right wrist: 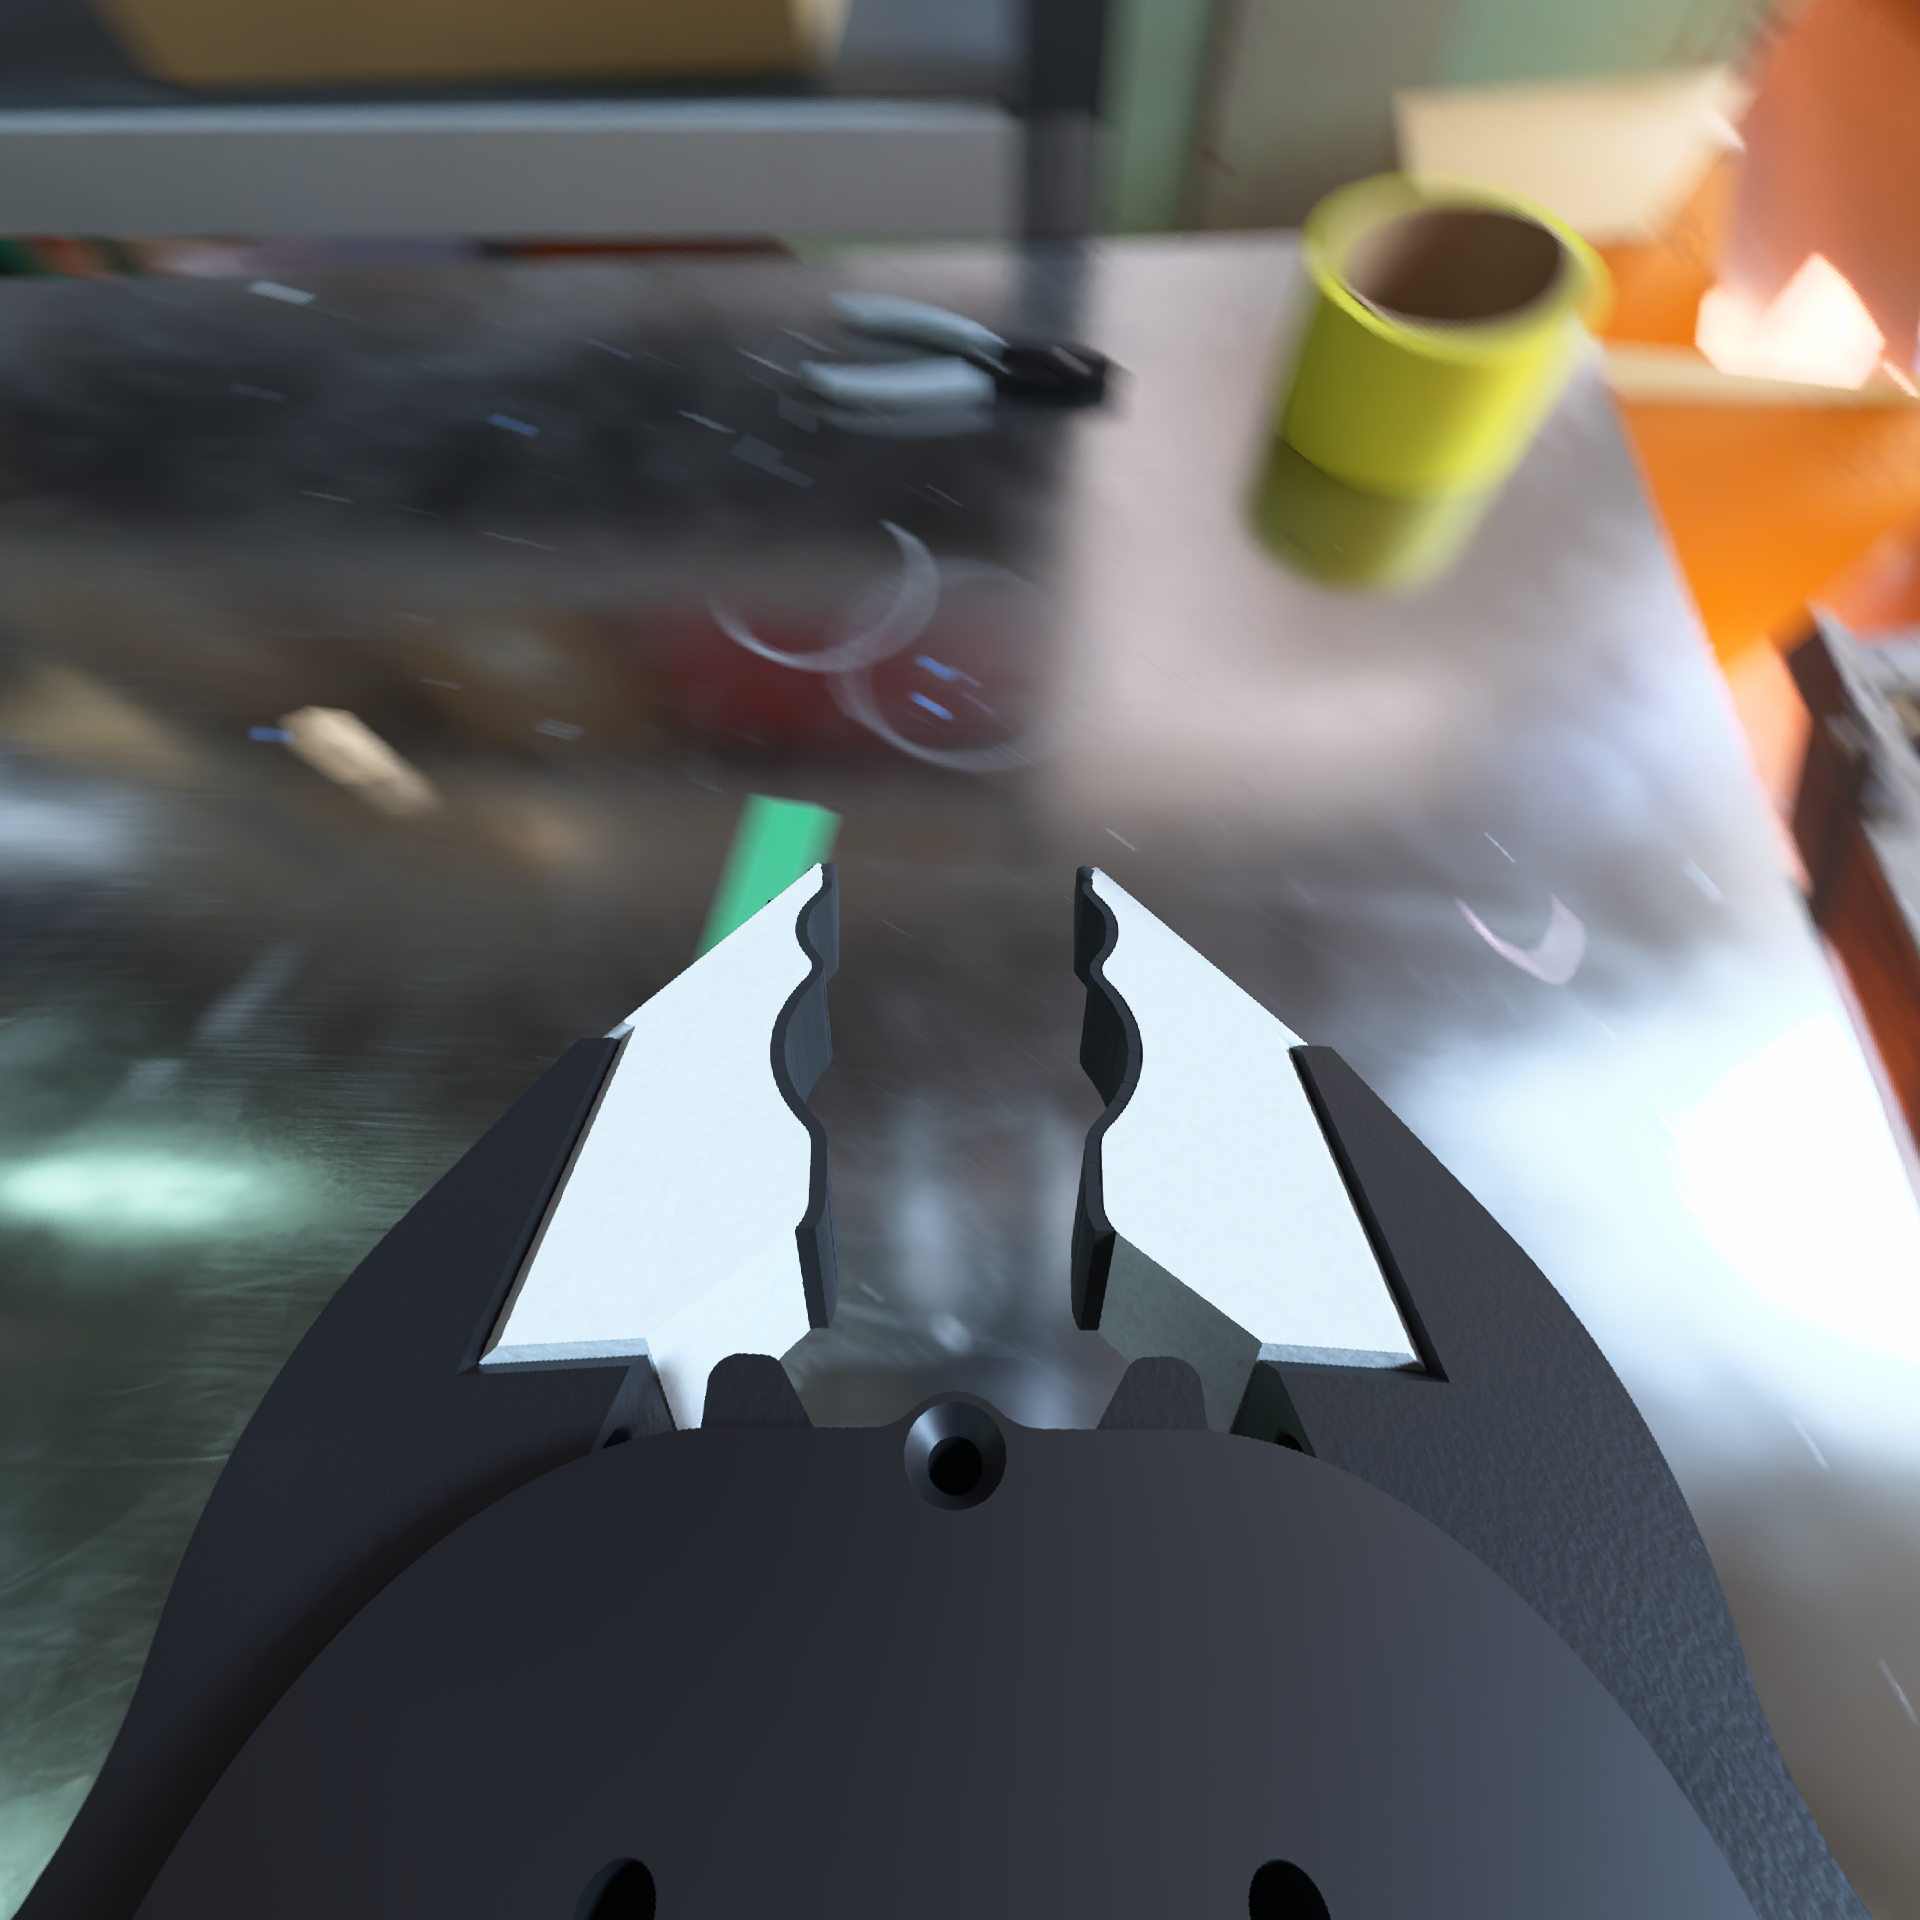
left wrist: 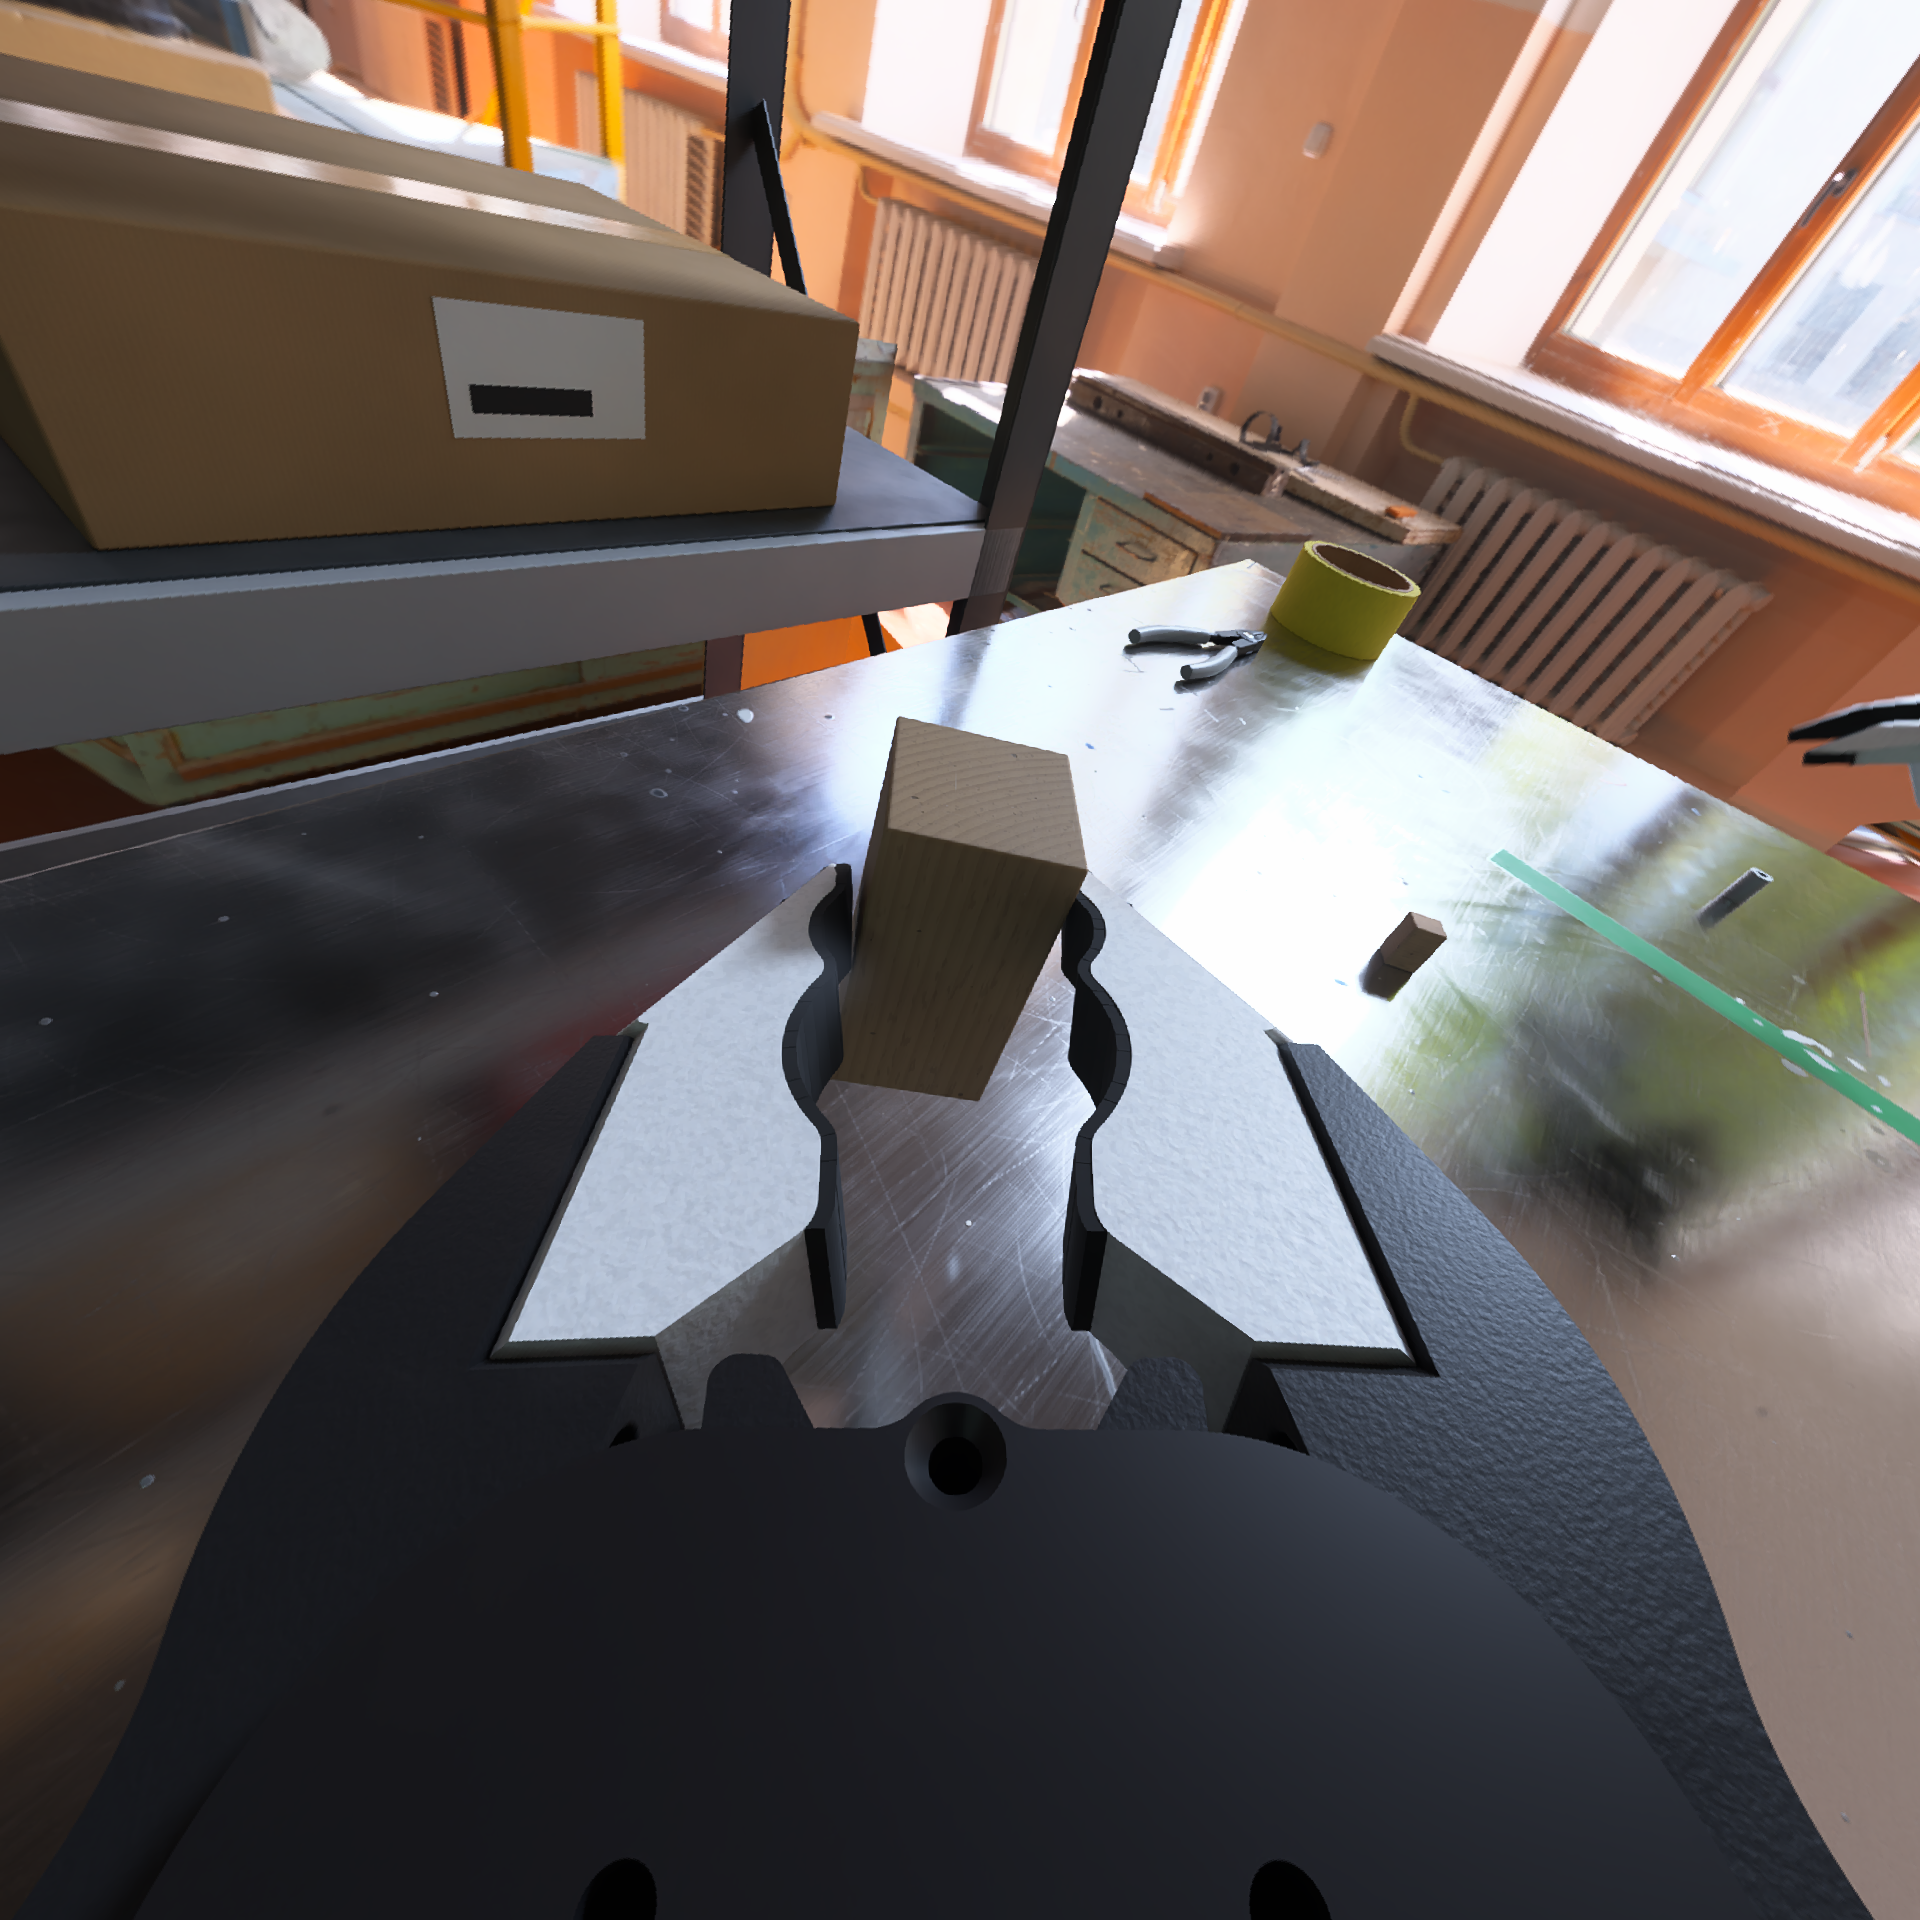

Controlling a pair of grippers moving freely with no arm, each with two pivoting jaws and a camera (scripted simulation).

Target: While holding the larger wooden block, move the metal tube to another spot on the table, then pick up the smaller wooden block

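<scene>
My left gripper [left wrist: 958,894] is shut on the larger wooden block [left wrist: 961,904], a tall pale block held tilted above the shiny metal table [left wrist: 1143,790]. The smaller wooden block [left wrist: 1411,943] lies on the table to the right. The dark metal tube [left wrist: 1733,896] lies farther right, just past a green tape strip [left wrist: 1704,997]. My right gripper [right wrist: 954,883] is open and empty over the table, and its tip also shows at the right edge of the left wrist view [left wrist: 1860,743]. The right wrist view is blurred, and neither the tube nor the small block shows there.
A yellow-green tape roll [left wrist: 1340,601] [right wrist: 1423,384] and grey-handled pliers [left wrist: 1195,649] [right wrist: 935,369] lie at the table's far end. A shelf [left wrist: 468,582] with a cardboard box [left wrist: 416,364] stands at the left. The green tape strip [right wrist: 779,852] runs ahead of the right gripper.
</scene>
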